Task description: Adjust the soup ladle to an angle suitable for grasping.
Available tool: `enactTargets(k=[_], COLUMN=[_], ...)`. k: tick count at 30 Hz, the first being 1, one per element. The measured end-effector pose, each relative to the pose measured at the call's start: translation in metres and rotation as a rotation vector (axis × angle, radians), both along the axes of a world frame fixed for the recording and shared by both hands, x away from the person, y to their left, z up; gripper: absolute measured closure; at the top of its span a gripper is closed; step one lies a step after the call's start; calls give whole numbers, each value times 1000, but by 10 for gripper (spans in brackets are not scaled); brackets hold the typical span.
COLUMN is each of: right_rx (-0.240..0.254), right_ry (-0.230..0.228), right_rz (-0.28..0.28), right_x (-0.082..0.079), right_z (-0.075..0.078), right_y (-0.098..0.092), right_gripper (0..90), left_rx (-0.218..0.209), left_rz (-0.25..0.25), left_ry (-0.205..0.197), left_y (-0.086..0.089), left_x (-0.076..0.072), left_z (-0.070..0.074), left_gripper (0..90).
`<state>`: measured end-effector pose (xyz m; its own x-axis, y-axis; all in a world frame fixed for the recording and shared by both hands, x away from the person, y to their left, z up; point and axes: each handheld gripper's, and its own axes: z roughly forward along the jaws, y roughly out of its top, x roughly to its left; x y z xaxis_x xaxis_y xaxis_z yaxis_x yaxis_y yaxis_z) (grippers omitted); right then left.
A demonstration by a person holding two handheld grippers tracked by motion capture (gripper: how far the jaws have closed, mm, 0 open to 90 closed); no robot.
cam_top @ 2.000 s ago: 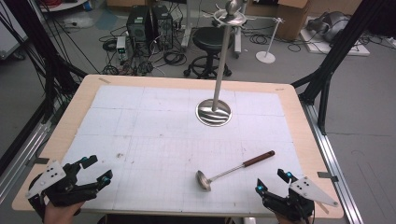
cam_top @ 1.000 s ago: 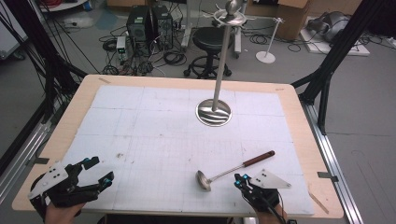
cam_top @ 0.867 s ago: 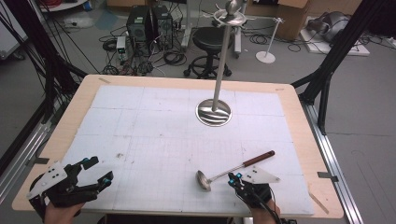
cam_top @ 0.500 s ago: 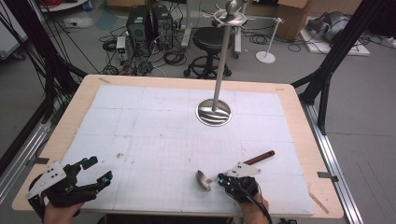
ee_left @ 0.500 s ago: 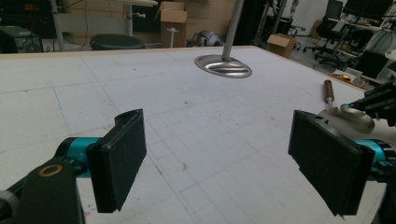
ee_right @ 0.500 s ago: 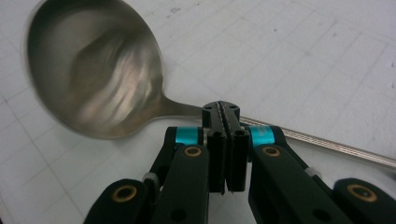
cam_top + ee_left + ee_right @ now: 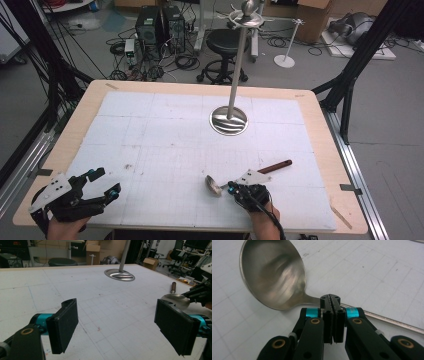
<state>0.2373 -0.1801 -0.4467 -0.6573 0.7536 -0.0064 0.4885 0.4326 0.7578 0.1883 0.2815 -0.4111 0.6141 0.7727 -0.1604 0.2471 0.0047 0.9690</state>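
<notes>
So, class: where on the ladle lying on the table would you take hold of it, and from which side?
Grip the ladle on its thin metal shaft just behind the bowl, coming down from above with the jaws across it. It lies flat on the table, the shaft is narrow, and the round bowl offers no flat faces. The right gripper, jaws shut, sits at that neck.

Left gripper (image 7: 102, 186) rested at table's 7 o'clock corner, jaws spread wide, nothing between, pointing toward 2 o'clock. Right gripper (image 7: 231, 187) sat low near 5 o'clock edge, jaws pressed together, pointing toward 9 o'clock, forearm entering from 6 o'clock.
</notes>
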Motion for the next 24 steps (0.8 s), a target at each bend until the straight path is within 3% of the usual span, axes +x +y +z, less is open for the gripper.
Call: enactTargets(k=[14,17,20,21,22,23,24], right_rx=[21,35,81,81,84,84,55], right_ry=[-3,-8,-46,-46,-62,-62,-71], right_rz=[-55,-56,-156,-156,-246,-246,-314], right_x=[26,27,27,27,27,27,29], right_z=[-2,0,9,9,12,12,11], right_y=[21,16,-26,-26,-57,-57,-88], right_gripper=[894,894,894,894,894,894,894], left_rx=[-2,-4,-2,-2,-2,-2,3], left_rz=[11,11,16,16,16,16,16], left_ry=[0,2,4,4,3,3,4], left_y=[2,4,5,5,5,5,5], left_x=[0,0,1,1,1,1,1], left_z=[0,0,-1,-1,-1,-1,-1], left_gripper=[197,197,197,197,197,197,197])
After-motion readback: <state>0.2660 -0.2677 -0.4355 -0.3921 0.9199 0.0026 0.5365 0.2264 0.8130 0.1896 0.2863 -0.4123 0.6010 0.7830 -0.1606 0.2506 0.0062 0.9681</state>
